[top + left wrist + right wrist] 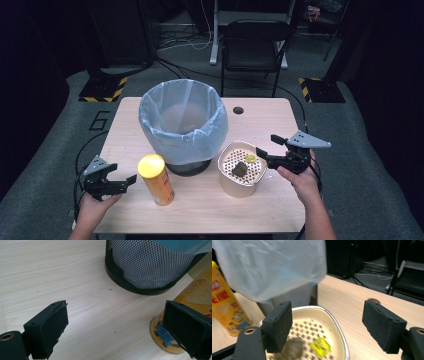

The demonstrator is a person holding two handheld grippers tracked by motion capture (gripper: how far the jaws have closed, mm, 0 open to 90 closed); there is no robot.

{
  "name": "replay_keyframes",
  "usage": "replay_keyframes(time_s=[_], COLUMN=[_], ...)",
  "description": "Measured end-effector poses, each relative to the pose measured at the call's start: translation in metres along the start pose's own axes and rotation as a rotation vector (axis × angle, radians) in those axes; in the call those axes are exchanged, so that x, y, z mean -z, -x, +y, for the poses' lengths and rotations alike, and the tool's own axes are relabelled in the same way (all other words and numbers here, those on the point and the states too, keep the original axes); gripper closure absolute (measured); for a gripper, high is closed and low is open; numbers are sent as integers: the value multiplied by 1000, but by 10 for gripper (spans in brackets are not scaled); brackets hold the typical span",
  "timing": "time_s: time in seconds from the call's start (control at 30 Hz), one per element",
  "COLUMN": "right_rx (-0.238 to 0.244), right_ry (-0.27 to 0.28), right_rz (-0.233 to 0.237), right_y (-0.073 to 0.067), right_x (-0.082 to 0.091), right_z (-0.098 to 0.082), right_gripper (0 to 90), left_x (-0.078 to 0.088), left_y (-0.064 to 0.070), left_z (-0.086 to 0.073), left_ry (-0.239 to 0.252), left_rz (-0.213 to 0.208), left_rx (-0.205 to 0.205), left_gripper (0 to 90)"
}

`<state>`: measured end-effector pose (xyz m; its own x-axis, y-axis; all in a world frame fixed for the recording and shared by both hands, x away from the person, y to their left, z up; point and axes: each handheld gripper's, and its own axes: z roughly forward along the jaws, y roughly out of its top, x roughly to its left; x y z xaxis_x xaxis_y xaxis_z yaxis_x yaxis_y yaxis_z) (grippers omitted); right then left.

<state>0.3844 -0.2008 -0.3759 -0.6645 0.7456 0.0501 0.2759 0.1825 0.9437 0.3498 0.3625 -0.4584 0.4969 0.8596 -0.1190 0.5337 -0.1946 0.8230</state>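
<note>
— Item nearest my right gripper?
— Cream perforated basket, rim under my spread jaws; yellow scrap and dark lump inside.
— Left gripper?
— Spread, empty; upright crisp can just to its right, bagged mesh bin beyond.

A light wood-grain worktop was seen from the high view, set on a grey floor. A round cable hole was cut near its far edge. At the middle of the far half stood a black mesh bin lined with a pale blue bag. A yellow-lidded crisp can was placed upright just beside the bin's base, on the near left. A cream perforated tray rested to the right of the bin, close to it. A dark lump and a small yellow piece lay inside the tray.
</note>
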Motion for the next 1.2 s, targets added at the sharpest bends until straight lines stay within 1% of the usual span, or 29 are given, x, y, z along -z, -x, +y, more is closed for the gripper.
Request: replay_keyframes(time_s=[0.07,0.13,0.2,0.23,0.27,0.33,0.37,0.4,0.43,0.5,0.53,0.57,0.6,0.63,0.7,0.73,0.77,0.8,0.83,0.9,0.93,0.97,1.0,1.03,1.07,1.1,1.13,1.17,1.2], right_rx=[0,-13,-30,-36,-42,-42,-37,-37,-46,-48,-47,-46,-42,-41,-37,-39,-39,-45,-53,-56,-53,-51,-54,-53,-52,-55,-56,-63,-67], right_ry=[-9,-16,-18,-18,-17,-16,-15,-14,-14,-12,-12,-12,-13,-11,-4,-4,-2,-2,-5,-5,-6,-6,-4,-2,0,1,4,8,9], right_rz=[-21,-35,-51,-55,-61,-67,-70,-74,-79,-77,-78,-83,-79,-81,-77,-78,-83,-86,-86,-87,-86,-87,-84,-83,-87,-86,-84,-86,-91], right_y=[4,9,14,16,17,18,19,19,19,19,19,18,17,17,17,17,17,17,17,18,19,19,19,19,20,20,20,21,22], right_x=[2,3,4,4,5,5,5,5,5,5,5,5,5,6,5,5,5,4,4,4,4,5,5,6,6,7,7,8,8], right_z=[-6,-11,-15,-17,-18,-19,-20,-20,-20,-21,-21,-21,-20,-20,-19,-18,-19,-19,-19,-21,-21,-21,-21,-21,-21,-21,-21,-21,-22], right_gripper=[244,250,250,250,251,250,248,244,243,243,242,241,241,242,240,236,234,233,231,230,231,231,231,230,230,230,231,230,231], left_x=[3,6,11,13,15,17,19,19,20,22,23,25,26,27,29,29,29,28,26,21,18,15,15,10,7,5,2,0,-2], left_y=[1,3,6,8,11,14,16,18,20,24,25,28,29,31,34,37,38,40,42,46,50,51,51,56,58,59,62,64,64], left_z=[3,7,10,10,11,11,10,10,9,7,6,4,3,2,1,-1,0,-1,0,0,0,1,1,2,2,3,4,3,4], left_ry=[-8,-8,-8,-4,3,1,-6,-10,-9,-7,-12,-12,-12,-12,-20,-13,-17,-13,-23,-35,-41,-49,-49,-49,-49,-53,-51,-41,-44], left_rz=[-5,-7,-22,-27,-41,-64,-76,-89,-94,-124,-148,-158,-167,-174,-194,-206,-220,-221,-234,-240,-240,-241,-241,-252,-251,-250,-253,-253,-253], left_rx=[-10,-21,-24,-34,-35,-37,-54,-59,-60,-54,-59,-52,-68,-65,-98,-75,-97,-96,-112,-132,-126,-152,-152,-144,-149,-166,-169,-160,-179], left_gripper=[63,63,63,63,64,64,64,64,64,64,69,73,74,74,74,74,74,74,74,74,74,74,74,74,73,74,74,74,74])
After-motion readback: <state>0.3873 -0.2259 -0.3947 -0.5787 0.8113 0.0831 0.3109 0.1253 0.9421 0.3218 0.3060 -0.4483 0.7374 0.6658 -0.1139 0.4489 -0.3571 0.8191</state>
